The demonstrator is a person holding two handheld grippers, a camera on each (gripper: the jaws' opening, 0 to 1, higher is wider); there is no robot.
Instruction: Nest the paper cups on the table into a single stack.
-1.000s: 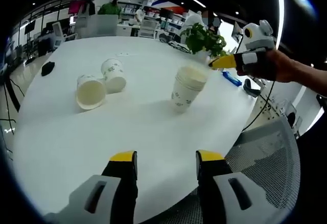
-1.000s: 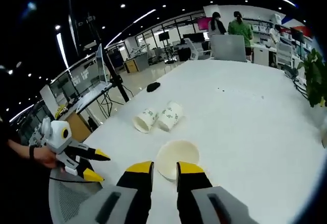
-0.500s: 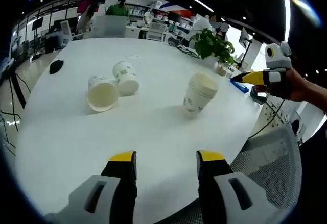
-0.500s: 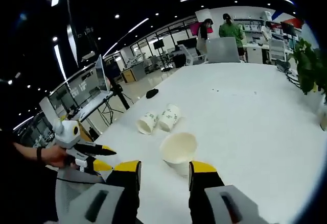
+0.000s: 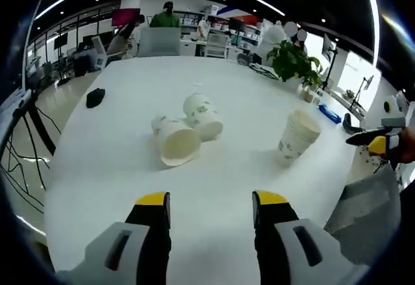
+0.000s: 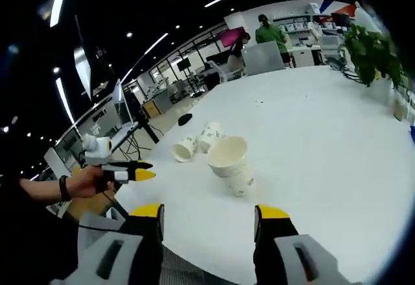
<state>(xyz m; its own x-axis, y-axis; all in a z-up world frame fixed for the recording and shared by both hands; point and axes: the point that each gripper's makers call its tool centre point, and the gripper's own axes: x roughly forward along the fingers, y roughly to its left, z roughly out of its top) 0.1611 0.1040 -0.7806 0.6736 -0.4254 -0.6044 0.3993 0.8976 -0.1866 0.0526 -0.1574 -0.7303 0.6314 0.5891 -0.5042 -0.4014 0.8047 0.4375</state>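
Two white paper cups with green print lie on their sides, touching, on the white table: one with its mouth toward me and one behind it. Both lying cups are in the right gripper view too. A stack of nested cups stands upright to the right, also seen as the stack straight ahead of my right gripper. My left gripper is open and empty, short of the lying cups. My right gripper is open and empty, pulled back from the stack; the right gripper shows at the far right.
A black object lies at the table's far left. A potted plant stands at the far right edge, and a grey mesh chair sits near the right. People and desks are beyond the table. My left gripper shows held in a hand.
My right gripper has opened wide and drawn back from the stack, which now stands alone. The left view has swung toward the two lying cups.
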